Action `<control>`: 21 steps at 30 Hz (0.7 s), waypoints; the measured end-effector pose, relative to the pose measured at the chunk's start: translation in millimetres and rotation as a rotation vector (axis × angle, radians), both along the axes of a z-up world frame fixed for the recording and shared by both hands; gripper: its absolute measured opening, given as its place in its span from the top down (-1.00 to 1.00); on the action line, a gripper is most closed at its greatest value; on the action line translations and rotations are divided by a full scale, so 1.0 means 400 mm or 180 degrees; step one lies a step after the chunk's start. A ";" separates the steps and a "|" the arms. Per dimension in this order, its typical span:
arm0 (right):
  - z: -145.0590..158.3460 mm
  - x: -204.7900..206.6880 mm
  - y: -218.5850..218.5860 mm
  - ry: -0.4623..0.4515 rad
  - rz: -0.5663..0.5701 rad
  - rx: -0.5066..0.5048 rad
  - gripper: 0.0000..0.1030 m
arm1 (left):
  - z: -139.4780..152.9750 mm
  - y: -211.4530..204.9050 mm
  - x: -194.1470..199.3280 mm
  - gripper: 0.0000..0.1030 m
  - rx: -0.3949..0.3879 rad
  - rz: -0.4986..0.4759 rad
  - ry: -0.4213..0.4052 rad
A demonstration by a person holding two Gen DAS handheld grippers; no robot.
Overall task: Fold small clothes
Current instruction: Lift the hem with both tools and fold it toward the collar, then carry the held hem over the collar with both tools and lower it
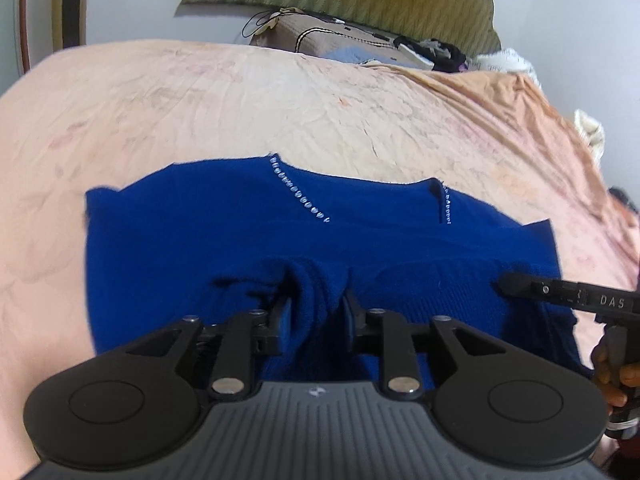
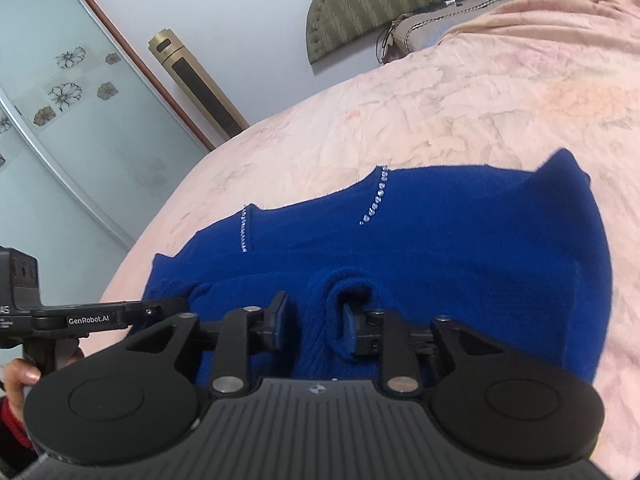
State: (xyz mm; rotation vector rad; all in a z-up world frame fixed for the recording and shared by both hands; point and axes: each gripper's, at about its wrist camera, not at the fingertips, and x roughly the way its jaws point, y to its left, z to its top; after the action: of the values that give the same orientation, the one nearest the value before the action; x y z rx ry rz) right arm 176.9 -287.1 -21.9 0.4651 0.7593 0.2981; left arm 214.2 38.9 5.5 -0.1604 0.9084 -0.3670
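On the pink bed (image 1: 200, 100), the left gripper (image 1: 316, 300) and right gripper (image 2: 316, 312) each stand with jaws spread around a ridge of the blue sweater (image 1: 200, 248)

Right gripper (image 2: 316, 316), jaws parted, with a bunched fold of the blue knit garment (image 2: 440, 232) between them; only the right pad touches the cloth. The garment lies on a pink bedsheet (image 2: 460, 100). Left gripper (image 2: 176, 304) reaches the garment's left edge; sliding wardrobe door (image 2: 80, 112) far left
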 end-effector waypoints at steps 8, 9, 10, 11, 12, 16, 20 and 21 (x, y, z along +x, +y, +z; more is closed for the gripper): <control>-0.028 -0.084 -0.078 0.0126 -0.0098 0.0755 0.23 | -0.007 0.087 -0.068 -0.20 -0.0336 0.0112 0.0048; -0.031 -0.094 -0.084 0.0142 -0.0106 0.0834 0.25 | -0.011 0.093 -0.075 -0.20 -0.0389 0.0092 0.0065; -0.034 -0.106 -0.090 0.0157 -0.0110 0.0900 0.26 | -0.016 0.101 -0.082 -0.20 -0.0449 0.0073 0.0089; -0.037 -0.117 -0.093 0.0172 -0.0104 0.0951 0.26 | -0.022 0.106 -0.088 -0.20 -0.0508 0.0058 0.0115; -0.040 -0.126 -0.096 0.0195 -0.0095 0.0993 0.26 | -0.027 0.111 -0.095 -0.20 -0.0567 0.0038 0.0136; -0.055 -0.164 -0.098 0.0274 -0.0108 0.1002 0.26 | -0.044 0.134 -0.115 -0.20 -0.0759 0.0051 0.0153; -0.080 -0.188 -0.095 0.0333 -0.0162 0.1212 0.24 | -0.060 0.152 -0.103 -0.17 -0.1029 0.0143 0.0236; -0.088 -0.193 -0.094 0.0345 -0.0175 0.1313 0.24 | -0.063 0.155 -0.101 -0.07 -0.1093 0.0160 0.0249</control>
State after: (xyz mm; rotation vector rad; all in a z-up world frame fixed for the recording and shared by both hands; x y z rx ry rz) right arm 99.6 -324.7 -57.0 0.8960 0.7905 0.3824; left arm 173.8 100.9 -19.6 -0.5152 0.9115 -0.4709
